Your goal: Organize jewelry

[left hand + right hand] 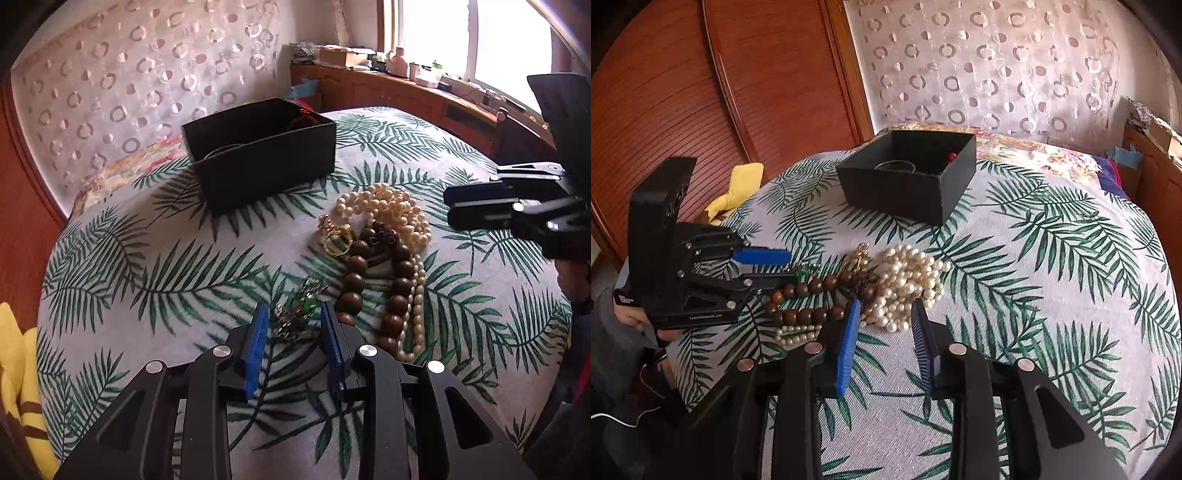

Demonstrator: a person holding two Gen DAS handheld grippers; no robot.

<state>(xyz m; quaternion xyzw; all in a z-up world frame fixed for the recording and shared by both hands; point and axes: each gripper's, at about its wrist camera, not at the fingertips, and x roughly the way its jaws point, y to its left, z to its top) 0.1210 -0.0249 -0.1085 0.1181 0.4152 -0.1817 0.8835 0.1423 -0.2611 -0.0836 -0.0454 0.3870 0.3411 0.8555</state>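
A heap of jewelry lies on a leaf-print cloth [147, 266]: a pearl necklace [391, 206], a brown wooden bead string [354, 280], a gold ring [338, 243] and a silver bracelet with green stones [303, 306]. My left gripper [293, 314] is open, its blue pads either side of the silver bracelet. My right gripper [884, 312] is open, just in front of the pearl necklace [908, 280]. An open black box [258, 151] stands behind the heap, with a bangle and something red inside [897, 166].
A yellow cloth [738, 188] lies at the table's left edge by a wooden shutter door [701, 92]. A patterned curtain [997, 62] hangs behind. A cluttered wooden shelf [406, 85] runs under the window.
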